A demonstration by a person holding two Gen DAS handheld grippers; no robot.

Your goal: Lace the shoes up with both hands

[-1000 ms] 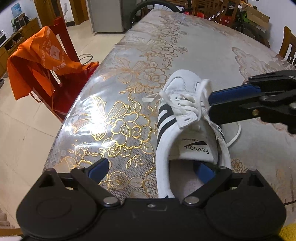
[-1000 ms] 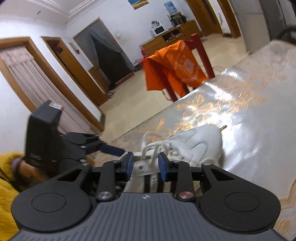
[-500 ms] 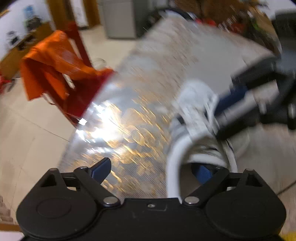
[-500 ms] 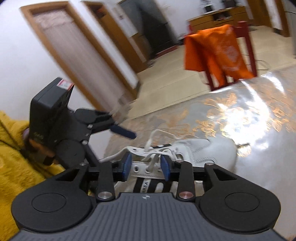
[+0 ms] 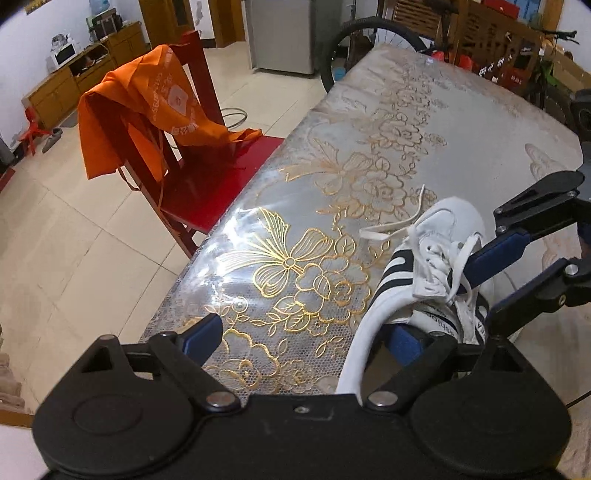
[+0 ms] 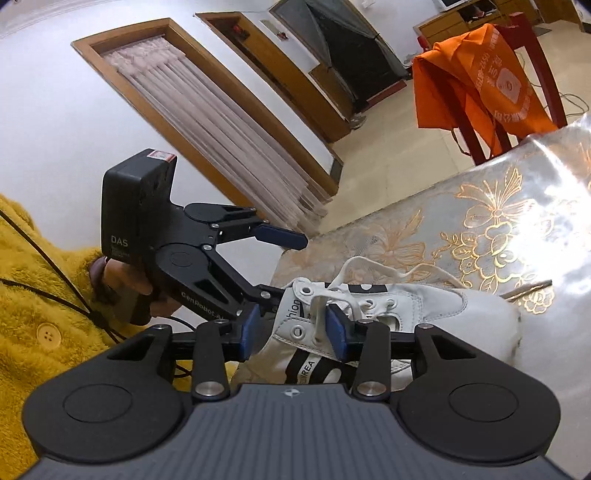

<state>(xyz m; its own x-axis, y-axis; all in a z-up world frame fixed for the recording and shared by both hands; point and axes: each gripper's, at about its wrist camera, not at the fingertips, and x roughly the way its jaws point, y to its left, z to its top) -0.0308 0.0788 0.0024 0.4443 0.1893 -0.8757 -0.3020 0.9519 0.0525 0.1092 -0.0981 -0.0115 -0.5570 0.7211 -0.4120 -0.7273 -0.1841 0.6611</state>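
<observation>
A white sneaker (image 5: pixel 448 225) with black stripes lies on the floral table cover (image 5: pixel 295 206), its white lace (image 5: pixel 388 229) loose and partly threaded. My left gripper (image 5: pixel 303 336) is open wide. One finger sits inside the heel opening, the other hangs over the table left of the shoe, touching nothing. From the right wrist view the sneaker (image 6: pixel 461 306) is side-on. My right gripper (image 6: pixel 294 332) is open over the tongue, and a lace strand (image 6: pixel 317 314) runs up between its pads without being pinched. In the left wrist view that strand drapes across its blue pad (image 5: pixel 495 254).
A red chair with an orange bag (image 5: pixel 147 103) stands close to the table's left edge (image 5: pixel 207 258). A bicycle wheel (image 5: pixel 369 33) and clutter sit beyond the far end. A person in a yellow fleece (image 6: pixel 29 295) holds the left gripper (image 6: pixel 275 266) at the near end.
My right gripper's pads have spread apart around the lace strand, and its view has swung toward the heel. The left view has rolled, so the shoe sits further right.
</observation>
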